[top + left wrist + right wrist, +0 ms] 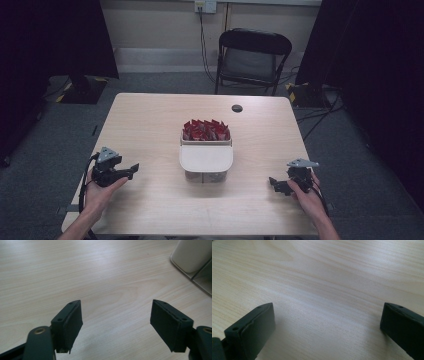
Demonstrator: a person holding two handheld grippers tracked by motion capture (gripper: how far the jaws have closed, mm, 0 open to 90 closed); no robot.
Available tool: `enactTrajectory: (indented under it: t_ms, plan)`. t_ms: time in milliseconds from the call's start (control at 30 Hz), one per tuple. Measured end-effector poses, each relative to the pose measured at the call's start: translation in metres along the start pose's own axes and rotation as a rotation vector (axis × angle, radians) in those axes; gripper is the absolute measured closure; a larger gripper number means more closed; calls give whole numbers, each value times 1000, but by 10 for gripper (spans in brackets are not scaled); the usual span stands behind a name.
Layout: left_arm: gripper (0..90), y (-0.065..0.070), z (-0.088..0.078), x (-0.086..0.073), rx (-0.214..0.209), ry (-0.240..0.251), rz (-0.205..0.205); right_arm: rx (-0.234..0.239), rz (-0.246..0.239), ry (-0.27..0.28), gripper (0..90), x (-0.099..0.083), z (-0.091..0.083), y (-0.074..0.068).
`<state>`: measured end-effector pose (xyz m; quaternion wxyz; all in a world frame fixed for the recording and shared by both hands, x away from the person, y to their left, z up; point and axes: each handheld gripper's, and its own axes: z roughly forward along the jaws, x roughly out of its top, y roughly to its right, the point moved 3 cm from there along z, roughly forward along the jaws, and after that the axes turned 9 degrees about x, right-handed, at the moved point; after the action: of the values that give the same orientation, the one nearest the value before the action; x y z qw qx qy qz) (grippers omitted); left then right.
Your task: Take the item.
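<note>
Your table [150,125] is pale wood, with a black chair [252,55] beyond its far edge. A clear box [206,157] with a white lid sits mid-table, red packets [206,130] in its far half. Your left gripper [134,169] and right gripper [274,184] rest near the front corners, jaws wide apart and holding nothing.

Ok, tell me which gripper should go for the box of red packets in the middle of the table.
Left, by a small margin. The left gripper sits nearer the box than the right gripper, its open jaws aim toward it, and the box's corner shows in the left gripper view. The right gripper view faces bare table.
</note>
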<state>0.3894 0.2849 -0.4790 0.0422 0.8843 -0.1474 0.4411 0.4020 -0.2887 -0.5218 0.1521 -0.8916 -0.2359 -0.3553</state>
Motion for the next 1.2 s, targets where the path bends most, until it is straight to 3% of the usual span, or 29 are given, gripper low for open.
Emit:
enactTrajectory:
  t_ms: [100,433,567,767,867,1000,1100,1133,1167,1200]
  plan:
    - [262,4,-1,3,-32,1,-19,0,0,0,0,0,0,0]
    - [280,11,-12,17,-66,29,18,0,0,0,0,0,0,0]
    - [283,18,-17,24,-57,57,74,0,0,0,0,0,0,0]
    - [264,29,-16,31,-109,46,131,0,0,0,0,0,0,0]
    - [263,36,-16,33,-113,51,171,0,-1,0,0,0,0,0]
    - [267,44,-17,38,-148,60,185,1,-2,0,0,0,0,0]
    - [276,48,-18,44,-186,62,164,2,-3,0,0,0,0,0]
    - [276,49,-19,46,-180,72,168,2,-3,0,0,0,0,0]
    - [280,50,-20,48,-179,80,158,2,-3,0,0,0,0,0]
    - [280,51,-21,51,-205,82,131,2,-3,0,0,0,0,0]
